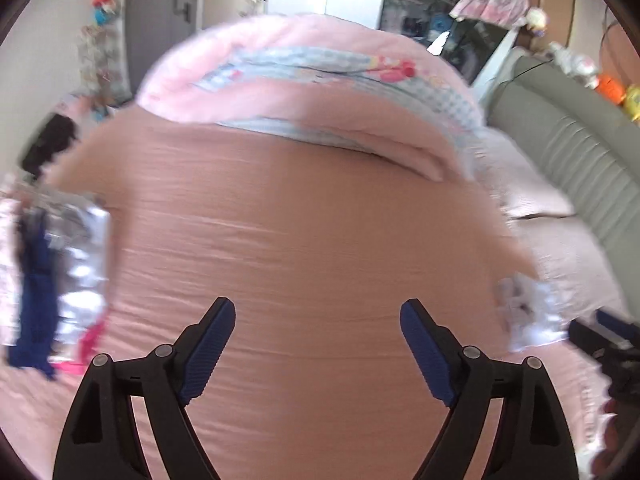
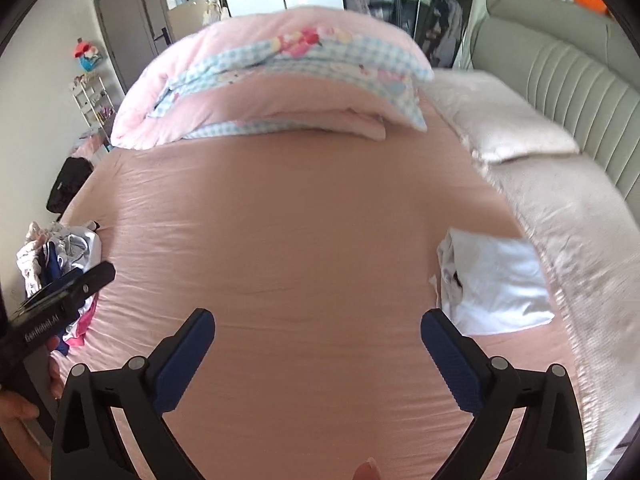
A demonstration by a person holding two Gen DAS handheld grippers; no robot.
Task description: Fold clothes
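Note:
A folded white garment [image 2: 496, 284] lies on the pink bed sheet [image 2: 300, 220] at the right, near the pale pillows; it shows blurred in the left wrist view [image 1: 528, 316]. A heap of unfolded clothes [image 2: 60, 256], white, blue and pink, sits at the bed's left edge, also seen in the left wrist view [image 1: 60, 280]. My left gripper [image 1: 318, 312] hangs open over bare sheet with nothing between its fingers. My right gripper [image 2: 318, 322] is open wide above bare sheet, empty too. The left gripper's body [image 2: 60, 304] shows at the left of the right wrist view.
A folded pink and blue-checked duvet [image 2: 272, 80] lies across the far end of the bed. Pale pillows [image 2: 512, 128] and a grey-green padded headboard [image 2: 568, 92] run along the right. A black bag [image 2: 68, 188] and a shelf [image 2: 94, 100] stand left of the bed.

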